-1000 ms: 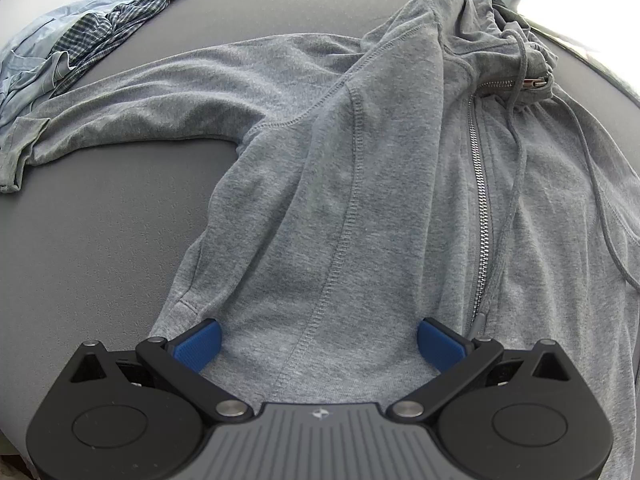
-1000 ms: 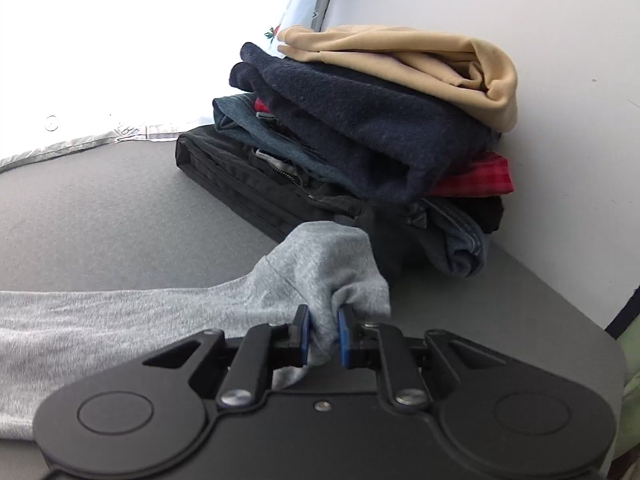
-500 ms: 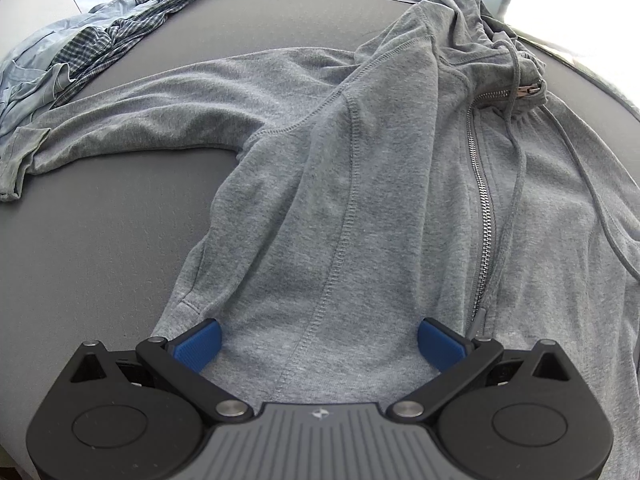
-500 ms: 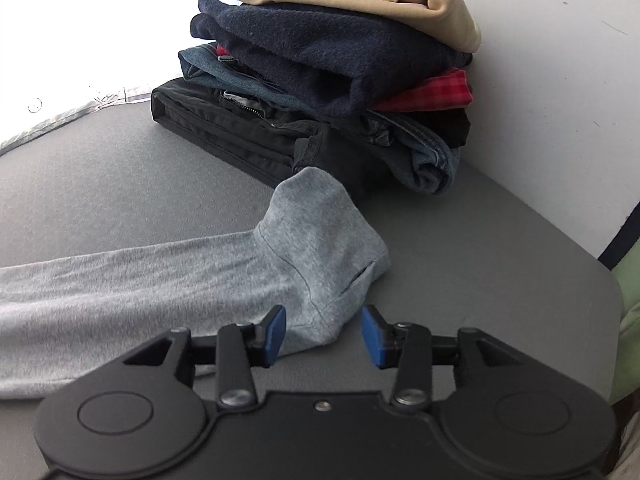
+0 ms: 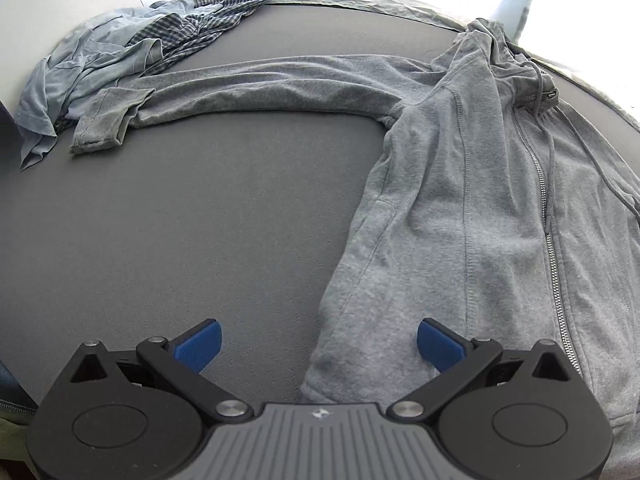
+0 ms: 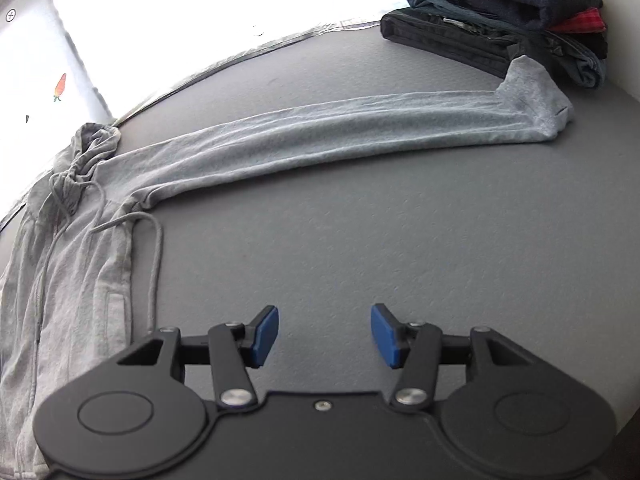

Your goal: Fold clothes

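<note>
The hoodie (image 5: pixel 480 208) lies flat on the bench (image 5: pixel 200 220), sleeves spread sideways. Left tongs (image 5: pixel 318 342), apart, straddle its hem corner; right tongs (image 6: pixel 325 336), apart, hang beside it.

Bench (image 5: pixel 200 220): dark grey, matte surface with a rounded far edge. Lying directly on it:
- grey zip hoodie (image 5: pixel 460 220), spread flat, ahead and right of the left tongs (image 5: pixel 318 344); one sleeve (image 6: pixel 320 128) stretched out far ahead of the right tongs (image 6: pixel 325 334).
- crumpled pale blue and checked garments (image 5: pixel 120 56), far ahead-left of the left tongs.
- stack of folded clothes (image 6: pixel 500 12), far ahead-right of the right tongs, at the sleeve's cuff.
</note>
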A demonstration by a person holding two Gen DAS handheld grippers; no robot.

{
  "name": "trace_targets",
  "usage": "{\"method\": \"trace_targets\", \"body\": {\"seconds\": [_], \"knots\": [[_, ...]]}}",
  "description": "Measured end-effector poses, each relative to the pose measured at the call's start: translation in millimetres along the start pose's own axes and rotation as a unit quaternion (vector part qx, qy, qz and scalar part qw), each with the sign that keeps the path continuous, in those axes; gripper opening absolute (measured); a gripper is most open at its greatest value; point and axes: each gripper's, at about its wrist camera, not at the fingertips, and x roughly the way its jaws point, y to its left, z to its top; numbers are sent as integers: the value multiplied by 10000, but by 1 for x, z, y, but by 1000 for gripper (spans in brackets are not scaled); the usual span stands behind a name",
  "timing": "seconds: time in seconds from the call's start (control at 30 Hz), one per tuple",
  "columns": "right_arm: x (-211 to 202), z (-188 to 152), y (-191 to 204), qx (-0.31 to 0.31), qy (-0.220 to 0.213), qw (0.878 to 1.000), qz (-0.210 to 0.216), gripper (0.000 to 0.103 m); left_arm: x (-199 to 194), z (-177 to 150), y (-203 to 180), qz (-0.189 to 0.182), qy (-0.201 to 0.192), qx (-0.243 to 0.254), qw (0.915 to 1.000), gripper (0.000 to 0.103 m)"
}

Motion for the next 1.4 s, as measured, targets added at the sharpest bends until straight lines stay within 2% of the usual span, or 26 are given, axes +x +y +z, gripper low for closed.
{"method": "trace_targets", "body": {"seconds": [0.1, 0.13, 0.17, 0.27, 0.3, 0.43, 0.47, 0.5, 0.53, 0.57, 0.63, 0.7, 0.73, 0.8, 0.87, 0.93, 1.0, 1.07, 1.13, 1.17, 1.23, 1.3, 1.4], "knots": [[-8, -20, 17, 267, 207, 9974, 634, 53, -5, -16, 21, -354, 3, -214, 9991, 98], [-11, -27, 20, 468, 301, 9945, 891, 53, -6, -19, 27, -522, 3, -282, 9982, 91], [-13, -34, 22, 721, 408, 9896, 1178, 53, -7, -22, 32, -739, -13, -349, 9967, 83], [-15, -51, 23, 1309, 684, 9716, 1850, 53, -9, -27, 37, -1133, -60, -364, 9929, 72], [-16, -58, 25, 1371, 763, 9682, 1948, 53, -9, -29, 36, -1190, -83, -320, 9923, 71], [-26, -62, 32, 1235, 808, 9682, 2020, 52, -9, -37, 37, -1500, -94, -237, 9884, 70], [-29, -63, 34, 1197, 812, 9683, 2036, 46, -9, -38, 37, -1575, -97, -221, 9872, 65], [-32, -63, 35, 1159, 817, 9684, 2053, 31, -9, -39, 35, -1635, -112, -202, 9863, 58], [-35, -64, 37, 1120, 822, 9684, 2070, 19, -9, -40, 33, -1695, -127, -184, 9853, 40], [-37, -64, 38, 1082, 827, 9685, 2087, 8, -10, -41, 32, -1754, -142, -165, 9843, 28], [-43, -65, 42, 1006, 837, 9685, 2120, 5, -12, -42, 29, -1862, -179, -138, 9823, 13], [-48, -66, 45, 930, 846, 9684, 2153, 4, -25, -36, 28, -1907, -256, -166, 9812, 11], [-56, -62, 42, 983, 788, 9640, 2341, 4, -33, -33, 29, -1962, -307, -209, 9799, 10], [-80, -50, 32, 1259, 554, 9478, 2878, 3, -67, -21, 38, -2332, -523, -422, 9701, 10], [-96, -41, 23, 1479, 423, 9346, 3207, 3, -97, -11, 46, -2583, -729, -459, 9622, 10], [-98, -38, 14, 1480, 541, 9389, 3061, 3, -105, -6, 51, -2606, -759, -500, 9612, 10], [-91, -42, 14, 1074, 755, 9586, 2529, 4, -91, -8, 53, -2562, -501, -539, 9638, 12], [-76, -53, 22, 513, 1093, 9760, 1814, 6, -60, -18, 48, -2196, 51, -579, 9739, 13], [-62, -64, 31, -35, 1399, 9837, 1130, 9, -36, -32, 44, -1783, 423, -600, 9812, 14], [-60, -69, 36, -285, 1444, 9848, 923, 10, -30, -37, 43, -1674, 510, -649, 9824, 15], [-63, -70, 41, -556, 1352, 9856, 850, 16, -27, -43, 45, -1536, 558, -849, 9829, 17], [-67, -66, 45, -721, 1159, 9869, 864, 35, -31, -41, 51, -1550, 468, -1033, 9814, 24], [-67, -53, 51, -965, 838, 9885, 811, 36, -34, -36, 54, -1387, 389, -1141, 9830, 34]]}}
